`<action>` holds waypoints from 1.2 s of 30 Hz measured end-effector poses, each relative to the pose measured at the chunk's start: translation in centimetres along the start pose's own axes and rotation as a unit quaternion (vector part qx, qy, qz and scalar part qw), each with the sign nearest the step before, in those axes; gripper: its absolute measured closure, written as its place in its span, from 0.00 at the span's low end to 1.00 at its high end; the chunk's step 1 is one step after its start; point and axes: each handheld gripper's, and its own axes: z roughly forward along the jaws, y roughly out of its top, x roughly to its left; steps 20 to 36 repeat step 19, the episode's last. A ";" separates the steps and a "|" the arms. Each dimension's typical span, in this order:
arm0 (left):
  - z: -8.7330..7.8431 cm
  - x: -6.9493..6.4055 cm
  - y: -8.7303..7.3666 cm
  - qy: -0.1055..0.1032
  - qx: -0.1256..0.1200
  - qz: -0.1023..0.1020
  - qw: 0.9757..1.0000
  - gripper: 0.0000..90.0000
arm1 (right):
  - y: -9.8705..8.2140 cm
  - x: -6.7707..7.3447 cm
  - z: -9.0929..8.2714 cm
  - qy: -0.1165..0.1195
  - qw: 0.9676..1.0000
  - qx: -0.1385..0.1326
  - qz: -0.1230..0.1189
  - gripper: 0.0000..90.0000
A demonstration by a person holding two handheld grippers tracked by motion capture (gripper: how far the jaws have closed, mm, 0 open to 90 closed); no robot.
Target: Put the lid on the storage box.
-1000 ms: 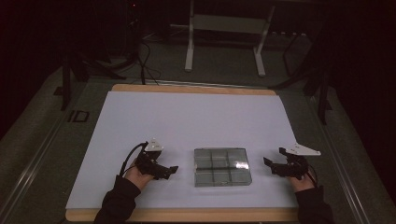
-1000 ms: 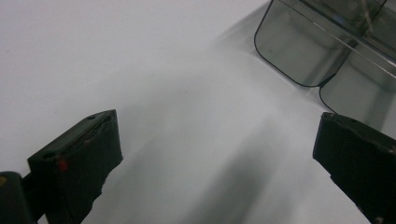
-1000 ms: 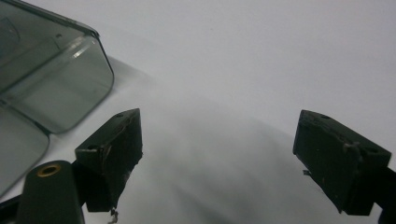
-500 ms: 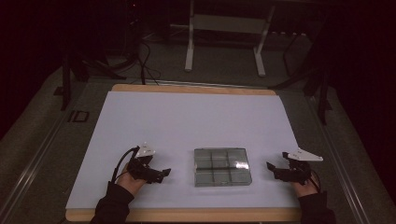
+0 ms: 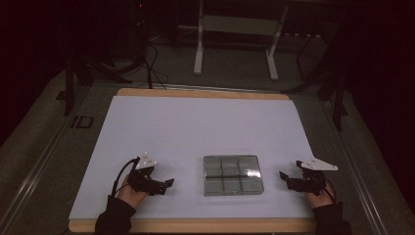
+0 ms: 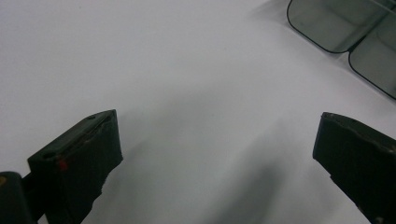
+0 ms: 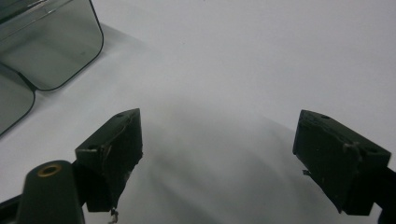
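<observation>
The tray (image 5: 231, 175), a clear one divided into six compartments, lies flat on the white table (image 5: 195, 127) between the two grippers, and nothing touches it. The left gripper (image 5: 164, 184) rests low over the table with its jaws spread wide and nothing between them; in the left gripper view the rounded corners of the tray (image 6: 341, 28) appear beyond the far jaw tip, off to the upper right, so the tray is ahead of the jaws and a little to one side, not inside them. The right gripper (image 5: 285, 177) is also released, jaws wide apart and empty, and in the right gripper view the tray (image 7: 51, 51) sits beyond the near jaw at the upper left, again outside the gap. The compartments look empty, as far as I can tell. I judge that the step in hand is the approach: both grippers point toward the tray from its two short sides, but no grasp is begun. The next move, I think, calls for bringing each gripper closer until a side wall of the tray stands between its jaws, one jaw inside a compartment and one outside, and only then closing. Because the wall is thin and smooth, the jaws should come in level and close gently, or the tray may slide on the table.
</observation>
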 end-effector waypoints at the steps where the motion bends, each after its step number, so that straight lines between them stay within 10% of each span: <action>1: 0.0 0.0 0.0 0.000 0.001 -0.001 1.000 0.02 | 0.0 0.0 0.0 -0.001 1.000 -0.001 0.000 0.17; 36: -0.3 -0.1 -0.3 0.017 -0.025 -0.002 1.000 0.02 | -0.1 0.1 0.0 -0.007 1.000 -0.004 -0.002 0.17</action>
